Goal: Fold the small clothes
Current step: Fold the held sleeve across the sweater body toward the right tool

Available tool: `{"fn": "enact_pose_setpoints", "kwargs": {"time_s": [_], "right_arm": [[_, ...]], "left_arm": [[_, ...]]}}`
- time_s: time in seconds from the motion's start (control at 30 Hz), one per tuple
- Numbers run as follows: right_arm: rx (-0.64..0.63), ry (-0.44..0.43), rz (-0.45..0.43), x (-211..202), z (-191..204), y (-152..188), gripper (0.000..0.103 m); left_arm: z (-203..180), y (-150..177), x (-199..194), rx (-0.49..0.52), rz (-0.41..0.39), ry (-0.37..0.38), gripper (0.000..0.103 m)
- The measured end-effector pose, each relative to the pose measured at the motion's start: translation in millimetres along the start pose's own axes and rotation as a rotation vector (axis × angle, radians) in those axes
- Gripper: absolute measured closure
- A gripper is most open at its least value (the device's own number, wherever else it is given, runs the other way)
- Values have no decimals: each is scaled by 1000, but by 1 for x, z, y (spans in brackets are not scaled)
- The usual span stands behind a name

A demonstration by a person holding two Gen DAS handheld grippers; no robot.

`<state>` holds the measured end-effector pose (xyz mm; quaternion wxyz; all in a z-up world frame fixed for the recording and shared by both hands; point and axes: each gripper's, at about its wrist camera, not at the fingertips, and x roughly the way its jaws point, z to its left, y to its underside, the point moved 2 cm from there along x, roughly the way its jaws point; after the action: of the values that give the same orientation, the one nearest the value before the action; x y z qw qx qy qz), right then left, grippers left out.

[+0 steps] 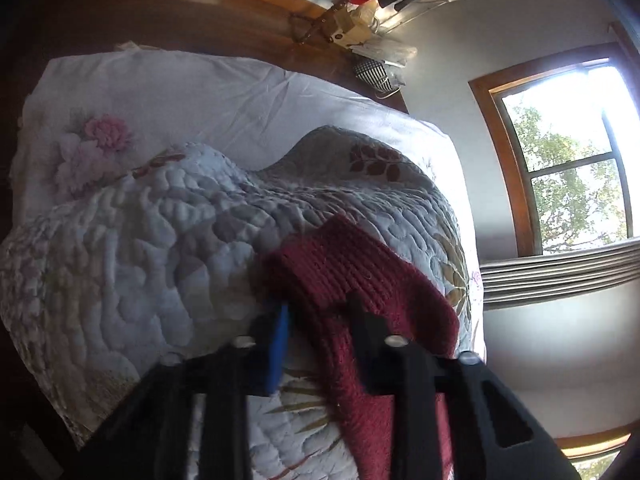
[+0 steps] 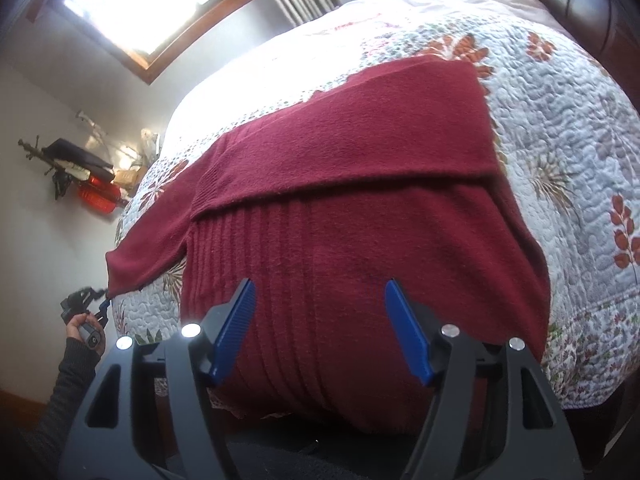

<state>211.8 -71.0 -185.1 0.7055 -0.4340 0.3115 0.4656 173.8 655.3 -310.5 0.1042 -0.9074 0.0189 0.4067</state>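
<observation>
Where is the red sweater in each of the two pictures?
Left wrist view: the sweater's sleeve end lies low and middle-right, pinched in the left claw.
Right wrist view: the red sweater fills the middle, spread on the quilt, above the open right claw.
Shared landmark: the wood-framed window.

Bed (image 2: 560, 128) under quilted floral cover, white ground, rust leaves. Flowered pillow (image 1: 180, 112) against curved wooden headboard (image 1: 180, 12). Pale grey walls (image 1: 472, 56). Wood-framed window (image 1: 568, 156), bright daylight, trees outside; striped grey curtain (image 1: 560, 276) beside it. Cluttered wall shelf (image 2: 84, 176).
</observation>
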Motion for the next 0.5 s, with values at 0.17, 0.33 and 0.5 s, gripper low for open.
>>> {"fn": "enact_pose_setpoints", "kwargs": {"time_s": [0.17,0.33,0.5], "right_arm": [[44,1,8,-2,-13,4,36],[34,-8,-5,-5,-13,4,36],[34,-28,7,-3,-15,6,36]], "left_arm": [[-18,-1,-20,51,-54,27,95],[-73,13,-76,155,-125,178,96],[-174,54,-135,398,-150,355,96]]}}
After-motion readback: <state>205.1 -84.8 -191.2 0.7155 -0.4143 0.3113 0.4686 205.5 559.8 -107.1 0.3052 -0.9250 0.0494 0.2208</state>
